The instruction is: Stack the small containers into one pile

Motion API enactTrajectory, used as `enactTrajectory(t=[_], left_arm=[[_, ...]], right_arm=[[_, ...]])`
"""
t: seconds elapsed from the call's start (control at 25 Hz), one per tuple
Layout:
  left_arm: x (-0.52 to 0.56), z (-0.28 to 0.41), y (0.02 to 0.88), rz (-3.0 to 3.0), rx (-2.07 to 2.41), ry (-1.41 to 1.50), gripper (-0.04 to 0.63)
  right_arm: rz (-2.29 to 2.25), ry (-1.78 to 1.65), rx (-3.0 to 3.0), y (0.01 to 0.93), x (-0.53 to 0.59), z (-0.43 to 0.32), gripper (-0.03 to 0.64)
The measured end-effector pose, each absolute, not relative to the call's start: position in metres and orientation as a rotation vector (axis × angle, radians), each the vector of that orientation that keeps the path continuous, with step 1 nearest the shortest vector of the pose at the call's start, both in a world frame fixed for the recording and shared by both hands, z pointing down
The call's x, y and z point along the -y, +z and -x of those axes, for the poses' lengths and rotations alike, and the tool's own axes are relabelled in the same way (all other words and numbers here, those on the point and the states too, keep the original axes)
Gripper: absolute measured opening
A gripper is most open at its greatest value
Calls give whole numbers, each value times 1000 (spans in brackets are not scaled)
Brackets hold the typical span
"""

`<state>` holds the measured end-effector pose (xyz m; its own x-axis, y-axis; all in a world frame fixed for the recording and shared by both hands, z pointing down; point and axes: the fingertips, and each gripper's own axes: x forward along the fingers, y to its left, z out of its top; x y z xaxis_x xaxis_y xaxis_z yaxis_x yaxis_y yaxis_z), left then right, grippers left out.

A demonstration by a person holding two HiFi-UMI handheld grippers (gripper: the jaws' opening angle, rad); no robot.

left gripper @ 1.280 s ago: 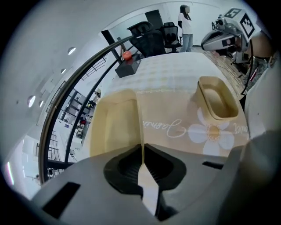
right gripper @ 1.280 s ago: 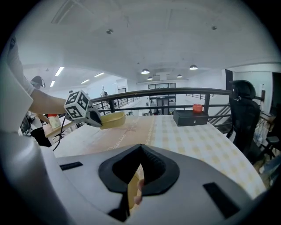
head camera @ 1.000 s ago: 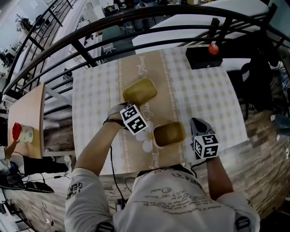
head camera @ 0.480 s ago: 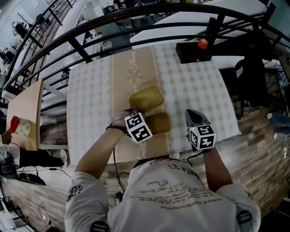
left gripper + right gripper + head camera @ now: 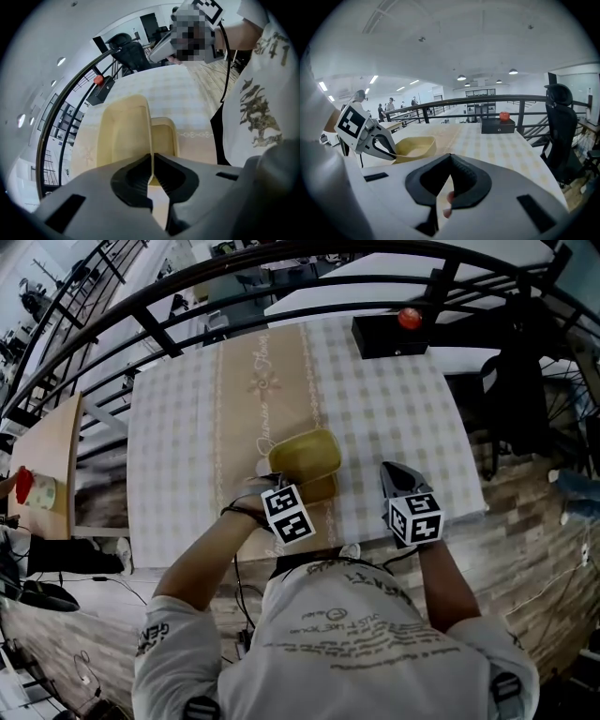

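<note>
The left hand-held gripper (image 5: 270, 484) (image 5: 152, 171) is pinching the rim of a shallow, rectangular yellow plastic container (image 5: 305, 453) (image 5: 123, 136), with its jaws closing on the thin wall. Just ahead of those jaws, a second matching yellow container (image 5: 321, 489) (image 5: 164, 138) is sitting on the checked table (image 5: 178, 446), partly beneath the held one. To their right, the right hand-held gripper (image 5: 392, 472) (image 5: 450, 183) is hovering with its jaws together and nothing between them.

Container (image 5: 305, 456) is showing smooth, faintly glossy plastic; tablecloth (image 5: 173, 446) is presenting matt checked cloth; railing (image 5: 521, 115) is showing dark smooth metal
</note>
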<state>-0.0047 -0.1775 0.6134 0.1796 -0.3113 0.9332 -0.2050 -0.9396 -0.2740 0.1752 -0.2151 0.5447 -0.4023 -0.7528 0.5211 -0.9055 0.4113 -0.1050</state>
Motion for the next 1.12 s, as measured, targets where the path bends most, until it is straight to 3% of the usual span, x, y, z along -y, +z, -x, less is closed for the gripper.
enactTrajectory(t=[1.12], left_arm=[[124,24,655,2289,-372,-1999,23]], right_arm=[[-1317,543,2287,563,194,-170,3]])
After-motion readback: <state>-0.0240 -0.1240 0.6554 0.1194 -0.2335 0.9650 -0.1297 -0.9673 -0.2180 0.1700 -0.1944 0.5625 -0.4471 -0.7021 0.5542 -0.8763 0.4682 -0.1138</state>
